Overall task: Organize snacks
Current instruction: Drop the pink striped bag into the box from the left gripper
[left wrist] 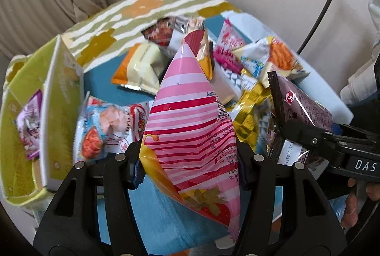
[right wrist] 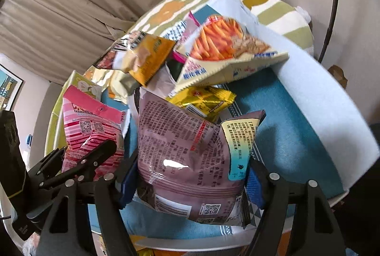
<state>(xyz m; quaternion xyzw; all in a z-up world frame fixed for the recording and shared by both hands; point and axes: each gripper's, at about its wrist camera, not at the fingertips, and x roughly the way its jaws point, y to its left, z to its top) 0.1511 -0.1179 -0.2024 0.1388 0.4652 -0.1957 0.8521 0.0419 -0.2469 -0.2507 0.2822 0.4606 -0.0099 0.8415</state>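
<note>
1. Two grippers each clamp one snack above the blue mat (right wrist: 292,113).
2. Left gripper (left wrist: 187,158) grasps a pink-striped pouch (left wrist: 190,113).
3. Right gripper (right wrist: 190,182) grasps a glossy mauve packet (right wrist: 185,156) printed with text.

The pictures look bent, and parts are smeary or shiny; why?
Both views are fisheye, so edges curve and dark corners ring the picture. Left wrist view: the far snack pile is smeared by motion, while the pink striped bag is sharp. Right wrist view: glare sits on the purple bag.
</note>
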